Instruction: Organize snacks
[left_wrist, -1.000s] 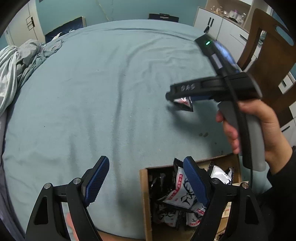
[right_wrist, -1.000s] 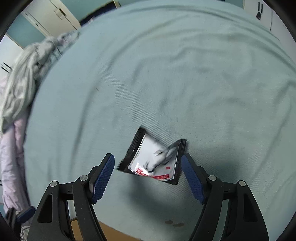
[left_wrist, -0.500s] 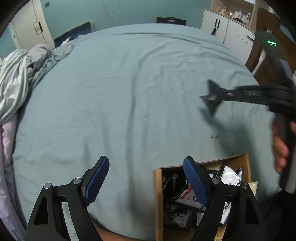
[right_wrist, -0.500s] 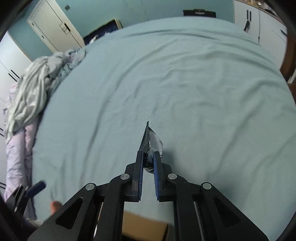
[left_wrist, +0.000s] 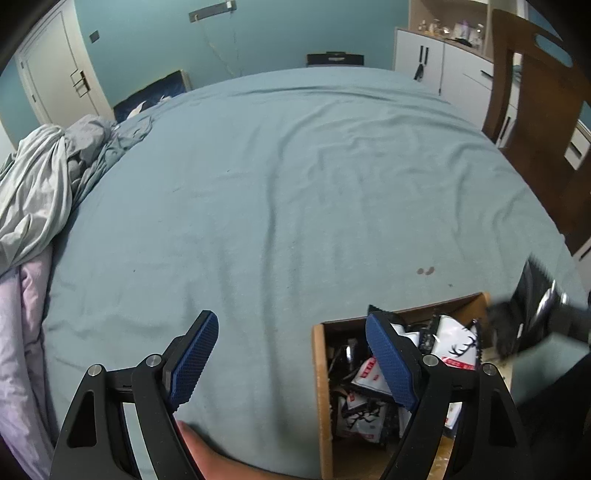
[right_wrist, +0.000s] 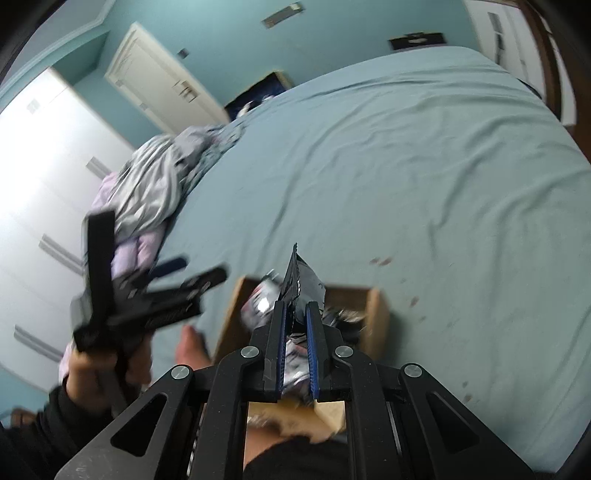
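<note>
A brown cardboard box sits on the near edge of the teal bed and holds several black-and-white snack packets. My right gripper is shut on a black snack packet and holds it just above the box. In the left wrist view that packet shows blurred at the box's right edge. My left gripper is open and empty, low over the bed at the box's left; it shows blurred in the right wrist view.
The teal bedsheet stretches ahead. Crumpled grey and pink bedding lies at the left edge. A wooden chair and white cabinets stand at the right. Small dark spots mark the sheet near the box.
My right gripper closed on the packet lying on the bed, lifted it and carried it back toward me over the box. My left gripper stayed open beside the box.
</note>
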